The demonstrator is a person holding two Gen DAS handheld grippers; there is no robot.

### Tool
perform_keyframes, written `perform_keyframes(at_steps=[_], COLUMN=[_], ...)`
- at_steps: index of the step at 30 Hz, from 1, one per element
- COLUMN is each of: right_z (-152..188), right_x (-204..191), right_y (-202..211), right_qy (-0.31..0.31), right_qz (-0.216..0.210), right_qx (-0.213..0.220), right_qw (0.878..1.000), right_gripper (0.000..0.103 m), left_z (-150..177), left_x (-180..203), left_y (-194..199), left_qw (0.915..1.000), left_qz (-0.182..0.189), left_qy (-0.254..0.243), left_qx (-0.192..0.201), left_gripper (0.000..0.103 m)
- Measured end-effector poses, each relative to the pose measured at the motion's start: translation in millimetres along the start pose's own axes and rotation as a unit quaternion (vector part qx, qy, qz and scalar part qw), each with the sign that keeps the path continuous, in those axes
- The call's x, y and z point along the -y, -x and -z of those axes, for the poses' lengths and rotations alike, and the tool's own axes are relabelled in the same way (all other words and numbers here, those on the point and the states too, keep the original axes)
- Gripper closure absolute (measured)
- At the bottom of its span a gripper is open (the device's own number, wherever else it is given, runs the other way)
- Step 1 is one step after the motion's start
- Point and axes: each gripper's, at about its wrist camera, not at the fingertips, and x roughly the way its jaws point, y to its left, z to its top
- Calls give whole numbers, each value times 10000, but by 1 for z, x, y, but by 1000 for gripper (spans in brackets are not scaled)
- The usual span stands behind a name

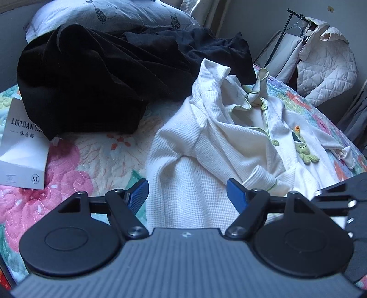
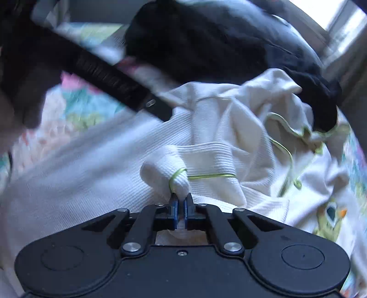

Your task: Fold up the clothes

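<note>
A white waffle-knit shirt [image 1: 206, 137] with green piping and green buttons is spread in a crumpled heap on the bed [image 1: 91, 155], which is covered by a flowered quilt in pink, teal and orange. A green animal figure [image 1: 306, 146] is seen stitched on the shirt's front. Behind the shirt, a pile of black clothes [image 1: 96, 78] is heaped, its edge overlapping the shirt's raised collar. A patterned pillow [image 1: 103, 16] is seen beyond the pile. To the left of the black clothes, a white box [image 1: 20, 146] printed with letters and "XL" is laid on the quilt, partly under the dark fabric. A white quilted jacket [image 1: 325, 62] is hung on a black rack at the far right.

The left hand-held gripper [image 1: 187, 194] is held above the lower part of the shirt with its blue pads wide apart and nothing between them. In the right wrist view, the right hand-held gripper [image 2: 181, 201] is clamped on a green-trimmed cuff [image 2: 169, 174] of the shirt, the fabric being pinched between the nearly closed blue pads. The upper part of that view is blurred.
</note>
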Motion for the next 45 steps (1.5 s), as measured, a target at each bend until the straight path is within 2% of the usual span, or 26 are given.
perform_keyframes(at_steps=[1, 3, 5, 7, 10, 13, 14, 16, 18, 20, 23, 26, 27, 30, 33, 35, 37, 38, 39, 40, 41, 42, 43, 45], right_z=[1, 8, 25, 54, 119, 178, 190, 201, 204, 202, 194, 186, 187, 193, 200, 204, 207, 207, 206, 203, 199, 196, 193, 190], right_x=[16, 40, 60, 85, 119, 135, 134, 129, 125, 120, 117, 120, 125, 137, 149, 157, 163, 164, 164, 164, 163, 162, 158, 149], right_y=[24, 74, 121, 149, 156, 134, 128, 119, 121, 130, 141, 136, 130, 102, 73, 67, 69, 73, 80, 93, 111, 132, 156, 184], right_qy=[-455, -965, -1301, -1798, -2923, -4001, -4153, -4177, -4102, -3974, -3477, -3080, -3048, -3072, -3218, -3393, -3559, -3604, -3620, -3641, -3662, -3633, -3514, -3400], right_qz=[-20, 152, 600, 987, 1300, 851, 695, 562, 492, 535, 880, 1227, 1144, 745, 763, 731, 409, 230, 252, 419, 573, 631, 662, 713], right_qx=[232, 529, 813, 834, 520, -29, -70, -123, -106, 32, 141, 84, 75, -9, 11, 178, 427, 553, 725, 941, 1192, 1510, 1840, 1955], right_qw=[9987, 9938, 9863, 9752, 9460, 9125, 9070, 9068, 9106, 9161, 9334, 9434, 9455, 9487, 9437, 9377, 9326, 9309, 9290, 9256, 9211, 9172, 9156, 9171], right_gripper=[99, 99, 99, 99, 99, 96, 89, 86, 65, 60, 53, 41, 40, 40, 40, 42, 72, 100, 100, 100, 100, 100, 100, 100], left_z=[-1, -1, 2, 5, 10, 14, 16, 19, 21, 21, 22, 19, 18, 17, 15, 9, 1, -3, -8, -14, -21, -28, -34, -48], left_x=[0, 2, 9, 16, 27, 38, 42, 49, 57, 67, 79, 83, 84, 90, 96, 94, 91, 87, 83, 79, 73, 61, 47, 19], left_y=[3, 6, 5, 3, -1, -4, -5, -7, -9, -11, -15, -30, -37, -53, -69, -78, -86, -89, -91, -91, -90, -83, -76, -61], left_qw=[10000, 9998, 9993, 9983, 9958, 9924, 9910, 9878, 9823, 9711, 9504, 9451, 9442, 9336, 9291, 9355, 9445, 9494, 9526, 9545, 9578, 9665, 9748, 9849], left_qz=[8, 9, -62, -141, -260, -379, -419, -498, -612, -800, -991, -839, -807, -920, -997, -1076, -1142, -1203, -1315, -1450, -1553, -1560, -1540, -1490], left_qy=[-52, -180, -373, -573, -872, -1171, -1270, -1468, -1765, -2246, -2947, -3150, -3181, -3447, -3553, -3359, -3073, -2899, -2740, -2603, -2419, -2034, -1592, -698], left_qx=[47, 83, 55, 20, -34, -87, -105, -140, -153, -109, -8, -215, -286, -321, -230, -227, -194, -143, -116, -92, 6, 137, 271, 538], left_gripper=[28, 28, 28, 28, 28, 28, 28, 28, 27, 25, 20, 17, 17, 17, 10, 4, 3, 5, 12, 27, 37, 47, 54, 54])
